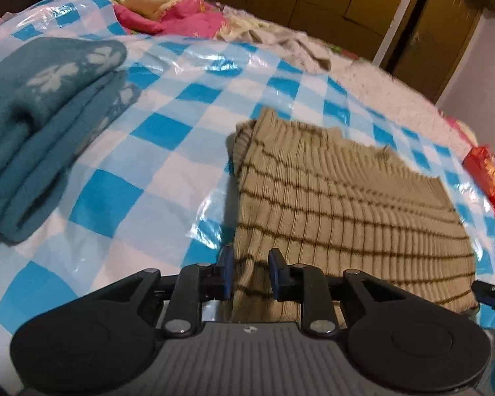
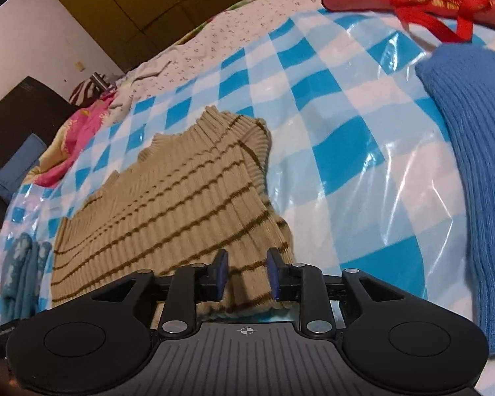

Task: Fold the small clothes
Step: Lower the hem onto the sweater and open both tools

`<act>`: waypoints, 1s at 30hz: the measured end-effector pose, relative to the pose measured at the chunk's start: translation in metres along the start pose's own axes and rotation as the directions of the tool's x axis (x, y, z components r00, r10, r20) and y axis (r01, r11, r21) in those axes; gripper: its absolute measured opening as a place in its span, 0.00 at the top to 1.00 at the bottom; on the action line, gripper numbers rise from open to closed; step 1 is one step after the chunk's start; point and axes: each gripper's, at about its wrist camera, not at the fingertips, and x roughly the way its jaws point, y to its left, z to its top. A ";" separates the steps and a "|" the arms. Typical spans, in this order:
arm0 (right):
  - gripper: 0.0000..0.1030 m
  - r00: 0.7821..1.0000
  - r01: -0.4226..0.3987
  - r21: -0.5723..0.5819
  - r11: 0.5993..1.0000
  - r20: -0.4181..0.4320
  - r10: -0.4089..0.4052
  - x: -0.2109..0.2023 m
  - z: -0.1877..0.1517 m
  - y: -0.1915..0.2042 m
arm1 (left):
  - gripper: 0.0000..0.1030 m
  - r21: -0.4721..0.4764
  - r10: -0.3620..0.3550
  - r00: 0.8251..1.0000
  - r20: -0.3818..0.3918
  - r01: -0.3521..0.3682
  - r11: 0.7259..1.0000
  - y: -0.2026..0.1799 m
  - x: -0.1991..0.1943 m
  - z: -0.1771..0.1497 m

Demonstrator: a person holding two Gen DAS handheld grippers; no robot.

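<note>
The beige ribbed knit sweater with brown stripes [image 1: 340, 204] lies flat on the blue-and-white checked plastic sheet [image 1: 168, 125]. The left gripper [image 1: 250, 272] and right gripper [image 2: 246, 272] each straddle a near hem corner, jaws narrow with fabric bunched between; whether they pinch it, I cannot tell. Folding looks about to start: next, both corners should lift together toward the far collar.

blue knit [image 2: 472, 178]: cut by right edge | teal garment [image 1: 33, 125]: cut left

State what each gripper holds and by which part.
Both hold the striped sweater by its near edge: the left gripper at the near left corner, the right gripper at the near right corner.
</note>
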 end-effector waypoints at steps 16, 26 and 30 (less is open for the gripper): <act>0.62 0.999 -0.047 0.095 0.994 0.008 0.047 -0.007 -0.007 -0.021 | 0.64 0.017 0.010 1.000 0.024 -0.010 1.000 -0.007 -0.011 -0.005; 0.80 0.998 -0.035 0.090 0.995 -0.051 0.040 -0.005 -0.012 -0.030 | 0.61 0.035 0.031 0.998 -0.047 -0.029 0.999 -0.001 0.003 -0.012; 0.73 0.997 -0.058 0.098 0.993 -0.052 0.064 -0.011 -0.012 -0.030 | 0.62 0.026 -0.003 1.000 -0.030 0.004 1.000 0.002 -0.010 -0.012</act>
